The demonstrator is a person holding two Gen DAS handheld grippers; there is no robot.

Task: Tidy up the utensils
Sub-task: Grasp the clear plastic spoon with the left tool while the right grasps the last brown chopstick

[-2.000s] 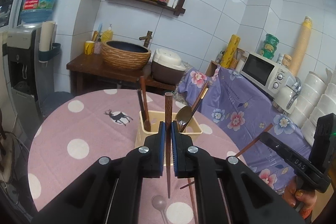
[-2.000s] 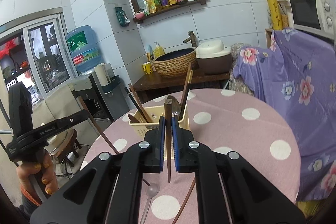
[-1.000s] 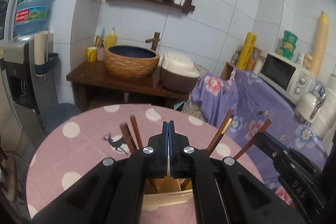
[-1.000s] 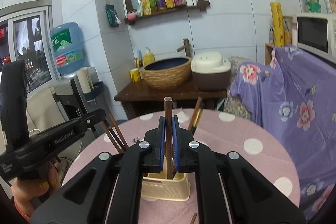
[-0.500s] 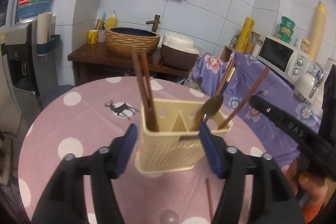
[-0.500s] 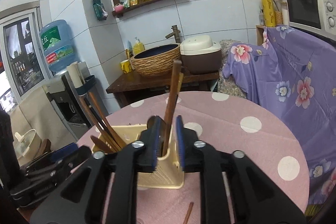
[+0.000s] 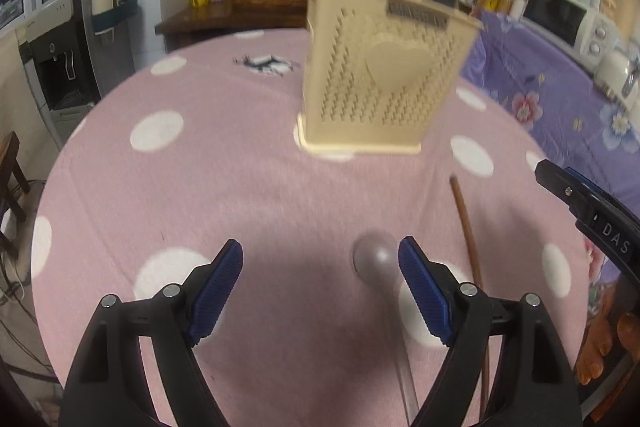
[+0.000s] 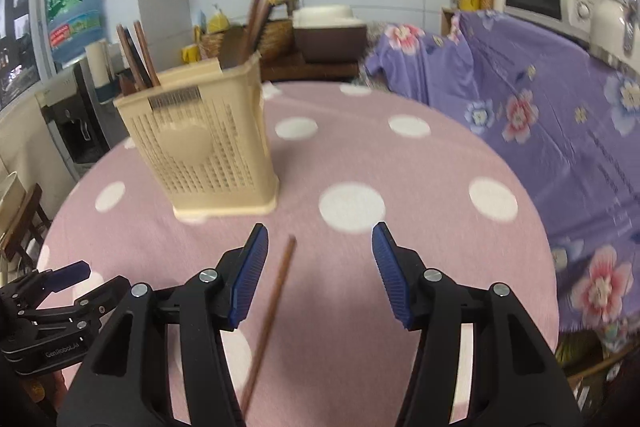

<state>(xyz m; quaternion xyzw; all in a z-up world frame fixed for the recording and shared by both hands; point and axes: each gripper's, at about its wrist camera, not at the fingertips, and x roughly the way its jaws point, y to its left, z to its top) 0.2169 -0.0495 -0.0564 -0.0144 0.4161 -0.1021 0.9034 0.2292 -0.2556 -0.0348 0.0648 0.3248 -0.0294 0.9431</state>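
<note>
A cream perforated utensil holder (image 7: 380,79) stands upright on the pink dotted table (image 7: 200,179), with several brown chopsticks and a spoon in it; it also shows in the right wrist view (image 8: 208,143). My left gripper (image 7: 320,267) is open and empty, low over the table, with a clear spoon (image 7: 378,259) lying by its right finger. A brown chopstick (image 7: 468,235) lies to the right of the spoon. My right gripper (image 8: 320,259) is open and empty, with that chopstick (image 8: 272,307) lying between its fingers, nearer the left finger.
The other gripper shows at the right edge of the left view (image 7: 592,219) and at the lower left of the right view (image 8: 52,315). A purple flowered cloth (image 8: 560,115) covers furniture to the right. A wooden sideboard (image 7: 224,15) stands behind the table.
Both grippers held chopsticks, let them go into the holder, opened wide and dropped low to the table toward the spoon and the loose chopstick.
</note>
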